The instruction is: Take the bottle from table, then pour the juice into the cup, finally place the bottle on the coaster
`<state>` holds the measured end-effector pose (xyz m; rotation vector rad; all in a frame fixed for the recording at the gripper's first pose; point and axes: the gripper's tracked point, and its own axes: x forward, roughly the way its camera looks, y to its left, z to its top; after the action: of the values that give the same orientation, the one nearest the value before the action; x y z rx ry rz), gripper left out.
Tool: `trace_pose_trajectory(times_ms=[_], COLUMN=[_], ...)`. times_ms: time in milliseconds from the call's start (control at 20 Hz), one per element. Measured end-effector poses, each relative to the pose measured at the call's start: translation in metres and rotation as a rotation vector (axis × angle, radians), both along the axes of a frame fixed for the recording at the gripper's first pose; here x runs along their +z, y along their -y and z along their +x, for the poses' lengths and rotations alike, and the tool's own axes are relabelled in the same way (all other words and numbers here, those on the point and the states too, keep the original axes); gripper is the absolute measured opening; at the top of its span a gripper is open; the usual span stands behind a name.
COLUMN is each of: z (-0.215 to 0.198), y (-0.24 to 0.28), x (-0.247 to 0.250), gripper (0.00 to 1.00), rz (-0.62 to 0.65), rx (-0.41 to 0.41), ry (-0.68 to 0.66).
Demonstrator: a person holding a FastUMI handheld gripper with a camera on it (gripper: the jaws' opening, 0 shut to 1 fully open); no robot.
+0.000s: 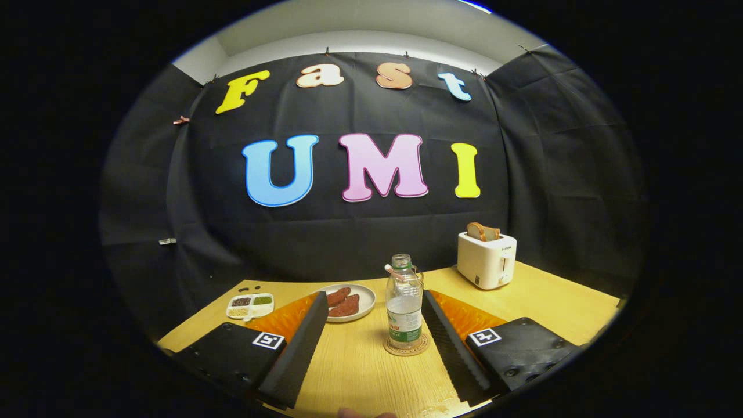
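Bottle (404, 305) stands upright on the round coaster (406, 346), between the two fingers and a little ahead of their tips, touched by neither; it is clear plastic, part full, and whether its cap is on or off I cannot tell. By that placing the last step of the task looks done, or the bottle has not yet been lifted at all; no cup shows on the counter (360, 371), so the pouring cannot be judged either way. The gripper (371, 305) is spread wide and holds nothing. Going left to right: a small divided tray (250, 305) with dark, green and pale fillings sits near the counter's far left corner, close to its edge; a plate (348, 302) with reddish-brown slices lies just beyond the left finger and just left of the bottle; then the bottle on its coaster; then, well apart at the far right, a white toaster (486, 259) with a slice of bread (483, 232) standing in it. Bare counter lies between the fingers and to the right of the bottle, so pulling straight back seems free, while a leftward swing risks the plate.
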<state>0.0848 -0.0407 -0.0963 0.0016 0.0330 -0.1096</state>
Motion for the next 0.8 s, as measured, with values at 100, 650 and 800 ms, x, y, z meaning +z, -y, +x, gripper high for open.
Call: trace_pose_trajectory(times_ms=[100,650,800], z=[-0.010,-0.055,-0.061], y=[-0.005,0.014,0.026], x=[0.016,0.079,0.090], gripper=[0.99,0.99,0.98], rz=[-0.003,0.021,0.027], rx=[0.033,0.123,0.125], ry=[0.006,0.025,0.034])
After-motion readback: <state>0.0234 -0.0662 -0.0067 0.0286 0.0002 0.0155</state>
